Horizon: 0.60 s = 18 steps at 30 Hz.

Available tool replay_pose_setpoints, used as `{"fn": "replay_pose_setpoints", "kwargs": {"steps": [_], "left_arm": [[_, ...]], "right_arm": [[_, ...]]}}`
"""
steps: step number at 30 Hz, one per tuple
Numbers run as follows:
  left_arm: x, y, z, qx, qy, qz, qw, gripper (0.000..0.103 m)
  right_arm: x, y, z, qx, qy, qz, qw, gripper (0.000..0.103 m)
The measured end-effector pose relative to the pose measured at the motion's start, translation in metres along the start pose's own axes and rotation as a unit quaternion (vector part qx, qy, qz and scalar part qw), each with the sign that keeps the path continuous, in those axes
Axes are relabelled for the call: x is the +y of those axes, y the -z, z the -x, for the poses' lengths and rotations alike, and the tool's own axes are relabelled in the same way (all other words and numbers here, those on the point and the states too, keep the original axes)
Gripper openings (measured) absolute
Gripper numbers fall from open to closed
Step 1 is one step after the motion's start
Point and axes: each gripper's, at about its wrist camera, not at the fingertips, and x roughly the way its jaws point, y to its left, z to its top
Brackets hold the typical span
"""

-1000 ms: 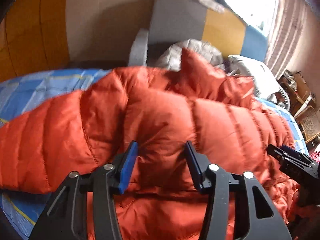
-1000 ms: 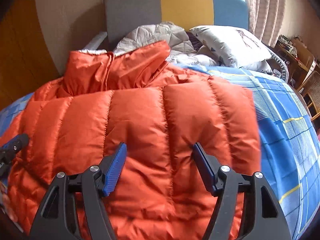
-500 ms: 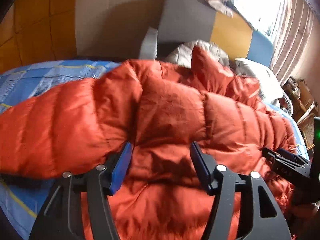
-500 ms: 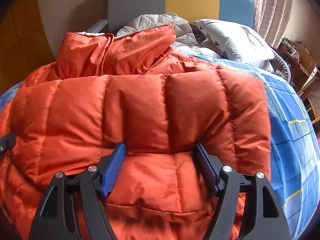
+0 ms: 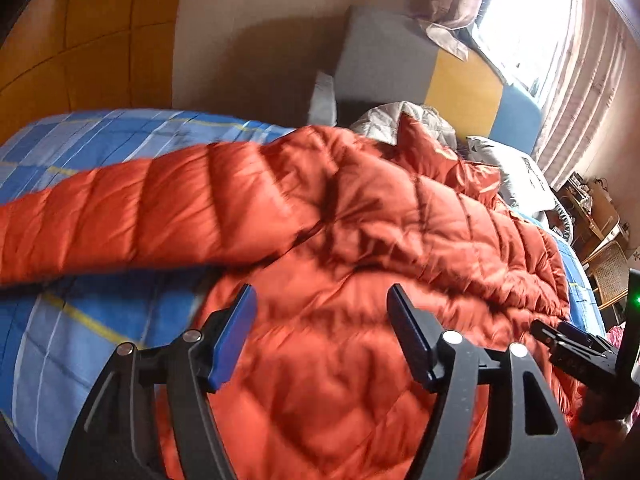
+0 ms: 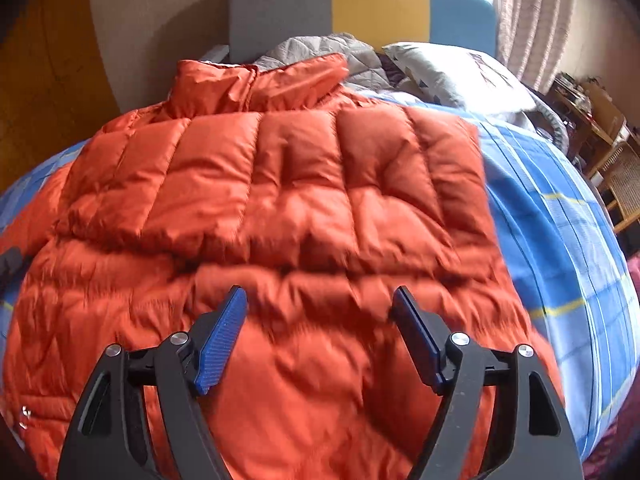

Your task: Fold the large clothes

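Observation:
An orange puffer jacket [image 5: 360, 240] lies on a bed, collar toward the headboard. One sleeve [image 5: 140, 200] stretches out to the left over the sheet. In the right wrist view a quilted panel [image 6: 280, 184] of the jacket [image 6: 300, 360] lies folded across its chest. My left gripper [image 5: 320, 300] hovers over the jacket's lower body; its jaws are opening and grip nothing. My right gripper [image 6: 320, 300] hangs over the lower front below the folded panel, its jaws also opening with nothing pinched. The right gripper [image 5: 576, 344] also shows at the left wrist view's right edge.
The bed has a blue plaid sheet [image 6: 560, 216]. A grey quilt [image 6: 320, 52] and a white pillow [image 6: 452, 72] lie by the grey, yellow and blue headboard [image 6: 380, 4]. A curtained window [image 5: 560, 60] and wooden furniture [image 6: 600, 140] stand at the right.
Both grippers have let go of the jacket folds they pinched and drawn back toward its hem. The folded panel and the sleeve now lie loose on the jacket and sheet.

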Motion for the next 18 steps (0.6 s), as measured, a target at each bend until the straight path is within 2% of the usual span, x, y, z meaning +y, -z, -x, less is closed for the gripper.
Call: {"fn": "replay_pose_setpoints", "kwargs": {"steps": [3,8,18], "left_arm": [[0.024,0.010,0.009,0.003,-0.002,0.016,0.9999,0.070],[0.088,0.026,0.025,0.008,-0.028,0.061,0.9977,0.070],[0.201,0.029,0.042,0.000,-0.095,0.157,0.9831,0.071]], "right_arm": [[-0.003,0.011,0.006,0.002,0.005,-0.010,1.000,0.075],[-0.001,0.027,0.017,-0.005,0.009,-0.014,1.000,0.075],[0.006,0.037,0.018,-0.013,0.021,-0.004,1.000,0.075]]}}
